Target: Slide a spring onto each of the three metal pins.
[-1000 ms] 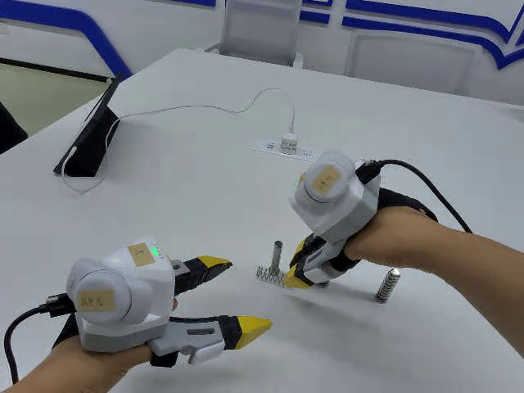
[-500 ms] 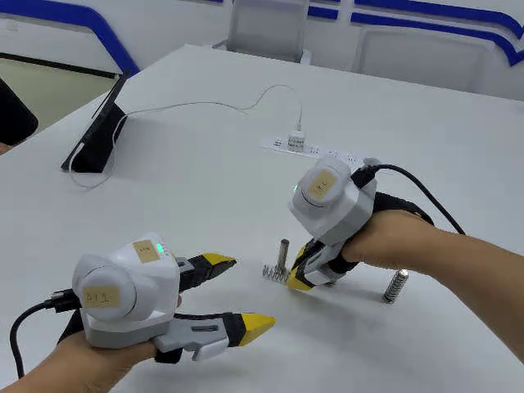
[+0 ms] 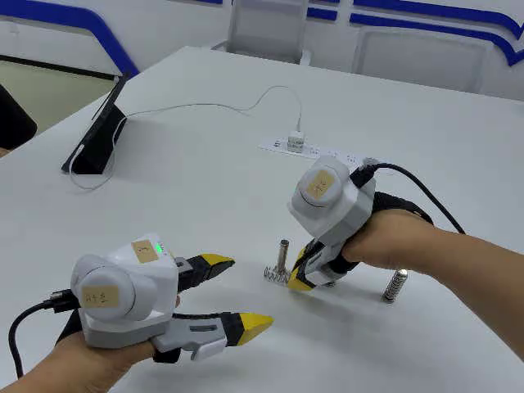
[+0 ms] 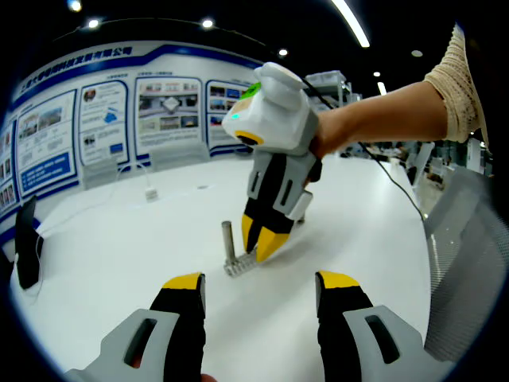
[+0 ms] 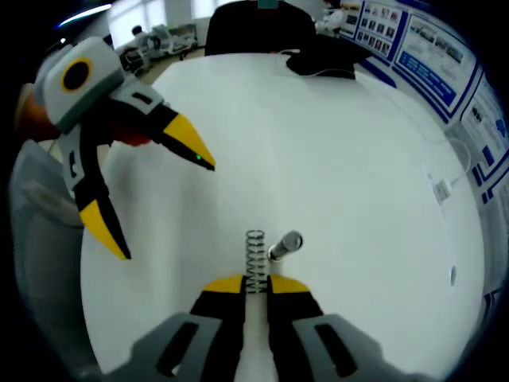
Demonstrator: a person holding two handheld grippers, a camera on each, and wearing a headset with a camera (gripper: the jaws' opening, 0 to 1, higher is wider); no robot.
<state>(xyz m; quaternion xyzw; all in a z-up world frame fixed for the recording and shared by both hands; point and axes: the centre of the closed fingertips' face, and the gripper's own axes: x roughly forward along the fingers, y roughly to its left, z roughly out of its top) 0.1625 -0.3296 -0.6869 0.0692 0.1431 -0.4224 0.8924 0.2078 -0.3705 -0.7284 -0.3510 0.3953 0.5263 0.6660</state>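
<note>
A bare metal pin point(image 3: 284, 250) stands upright on the white table point(image 3: 188, 188). My right gripper point(image 3: 298, 280) is shut on a small spring point(image 3: 274, 274), which lies low and close to the pin's base. In the right gripper view the spring point(image 5: 254, 256) sticks out from my right gripper point(image 5: 256, 285), just left of the pin point(image 5: 285, 245). A second pin point(image 3: 395, 285), to the right, wears a spring. My left gripper point(image 3: 237, 293) hovers open at the near left and holds nothing. The left gripper view has my left gripper point(image 4: 261, 282) facing the pin point(image 4: 227, 239) and the spring point(image 4: 238, 267).
A white power strip with a plugged-in charger point(image 3: 295, 145) lies behind the work spot, its cable running left to a dark tablet point(image 3: 94, 135) propped near the table's left edge. Chairs point(image 3: 266, 29) stand at the far edge.
Only the head camera has shifted a little. The right gripper keeps the spring low beside the pin, and the left gripper stays where it was.
</note>
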